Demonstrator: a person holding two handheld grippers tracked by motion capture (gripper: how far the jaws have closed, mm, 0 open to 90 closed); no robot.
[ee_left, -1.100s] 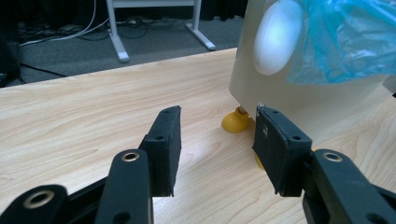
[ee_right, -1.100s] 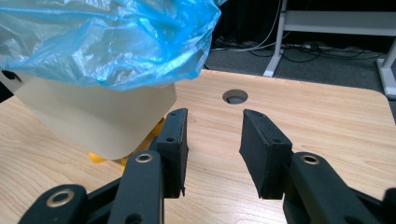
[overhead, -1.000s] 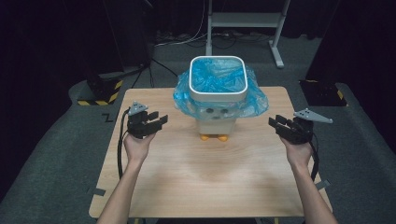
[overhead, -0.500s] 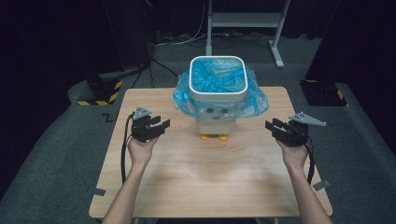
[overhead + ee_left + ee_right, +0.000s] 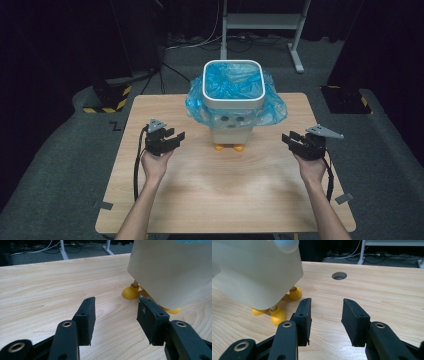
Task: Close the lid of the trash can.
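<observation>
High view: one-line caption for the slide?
Left claw and right claw, both open and empty, flank a white bin lined with a blue bag on a wooden table.

1. Tabletop point(image 5: 225, 190): pale wood with a clear grain pattern, smooth, low satin sheen; a round hole point(image 5: 339, 275) cut through it has a clean edge.
2. Bin point(image 5: 231, 131): cream plastic body, smooth and matt; white rim point(image 5: 233, 104) slightly glossy.
3. Bin liner point(image 5: 272, 107): thin blue plastic film, crinkled, translucent, shiny on the folds.
4. Bin feet point(image 5: 278, 315): yellow, rounded, smooth, faint gloss.
5. Left hand-held gripper point(image 5: 116, 315): black matt jaws, hard plastic in look, with metal-ringed holes.
6. Right hand-held gripper point(image 5: 326, 320): same black matt finish; grey plate point(image 5: 325, 131) on top looks like dull metal.
7. Floor point(image 5: 60, 165): grey carpet, rough and matt.
</observation>
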